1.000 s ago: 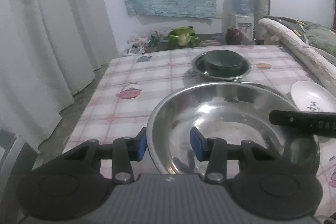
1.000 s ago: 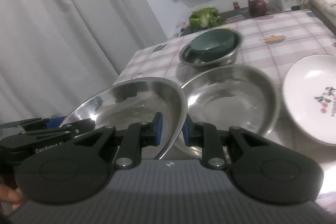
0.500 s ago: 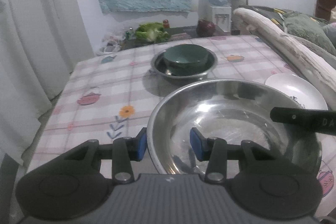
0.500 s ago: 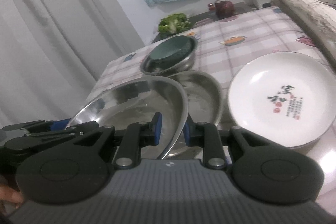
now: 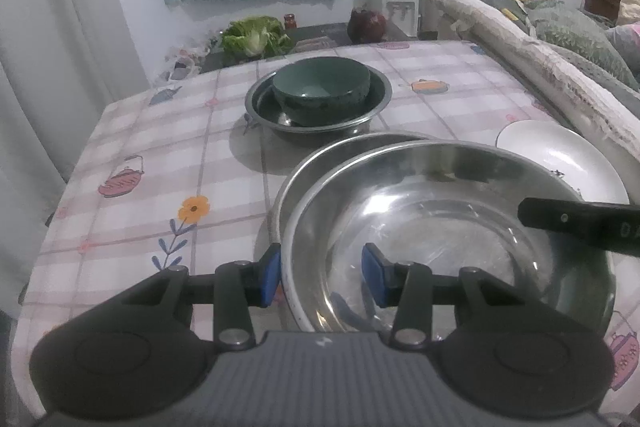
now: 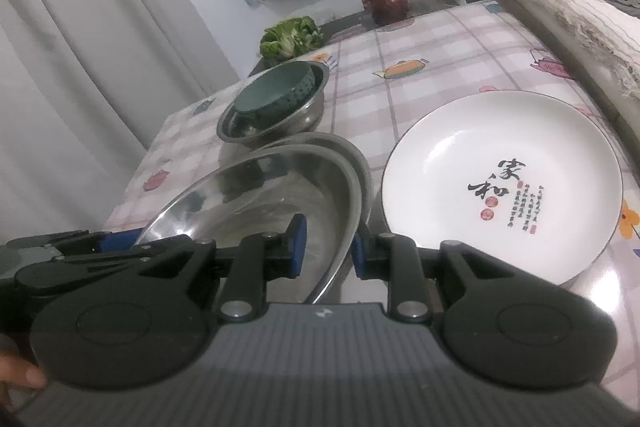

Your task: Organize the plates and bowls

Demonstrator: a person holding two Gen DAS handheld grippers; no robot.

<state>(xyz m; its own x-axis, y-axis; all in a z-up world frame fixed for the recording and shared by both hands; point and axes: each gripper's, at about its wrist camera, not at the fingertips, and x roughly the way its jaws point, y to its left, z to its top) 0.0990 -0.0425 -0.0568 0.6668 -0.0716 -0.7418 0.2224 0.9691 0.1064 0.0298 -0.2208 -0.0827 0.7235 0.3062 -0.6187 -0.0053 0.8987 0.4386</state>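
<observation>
Over the second steel basin [image 5: 344,151] now, steel bowl [image 5: 440,211] clamped by left tool [image 5: 320,273] and right tool [image 6: 328,247].

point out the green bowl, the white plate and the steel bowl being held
green bowl [image 5: 320,89]: left wrist view, inner wall.
white plate [image 6: 480,163]: right wrist view, bare centre.
held steel bowl [image 5: 440,219]: left wrist view, inside bottom.

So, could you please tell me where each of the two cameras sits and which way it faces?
Left wrist: rides on the left gripper, facing across the checked tablecloth; its fingers straddle the large steel bowl's near rim.
Right wrist: on the right gripper, at that bowl's opposite rim, with the white inscribed plate alongside; a fingertip shows.
Shared: this bowl, the green bowl.
</observation>
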